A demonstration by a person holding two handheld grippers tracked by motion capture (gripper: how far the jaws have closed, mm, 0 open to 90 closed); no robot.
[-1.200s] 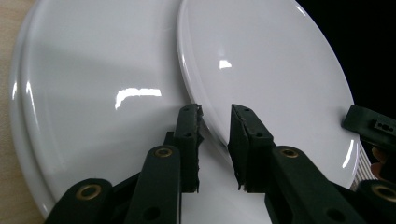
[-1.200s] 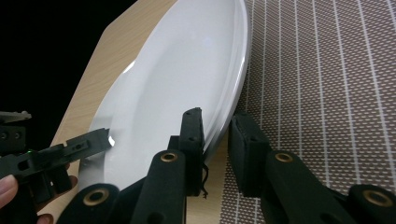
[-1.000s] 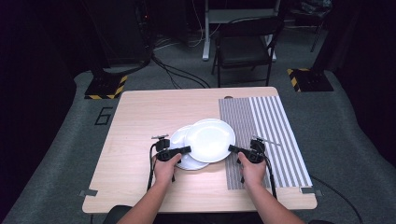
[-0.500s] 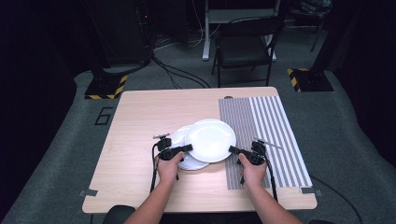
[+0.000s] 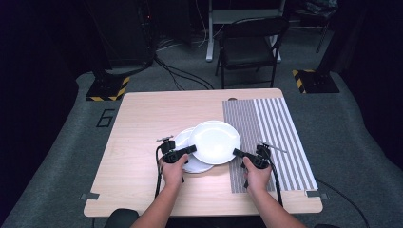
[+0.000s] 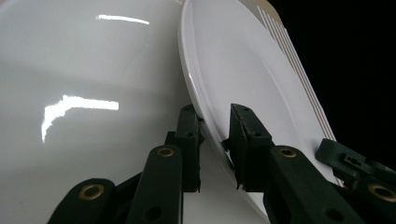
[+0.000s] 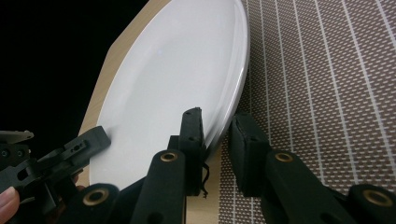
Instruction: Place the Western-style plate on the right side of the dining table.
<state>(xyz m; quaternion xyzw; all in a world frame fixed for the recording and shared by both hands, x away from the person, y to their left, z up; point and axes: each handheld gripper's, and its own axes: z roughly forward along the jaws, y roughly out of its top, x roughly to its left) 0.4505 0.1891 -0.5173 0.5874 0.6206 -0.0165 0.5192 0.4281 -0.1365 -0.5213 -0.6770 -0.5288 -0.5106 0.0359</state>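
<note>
I had the left claw [image 5: 190, 149] and right claw [image 5: 237, 153] clamped on the upper plate [image 5: 215, 141]; wooden table [image 5: 142, 123] below, striped mat [image 5: 275, 128] beside the right, dark room beyond.

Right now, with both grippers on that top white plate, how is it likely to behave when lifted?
The top plate looks rigid, so it should lift flat without sagging. Its glossy surface suggests it may slip, since the left gripper and right gripper pinch only its thin rim. It looks like ceramic, so it could chip against the lower plate beneath it.
</note>
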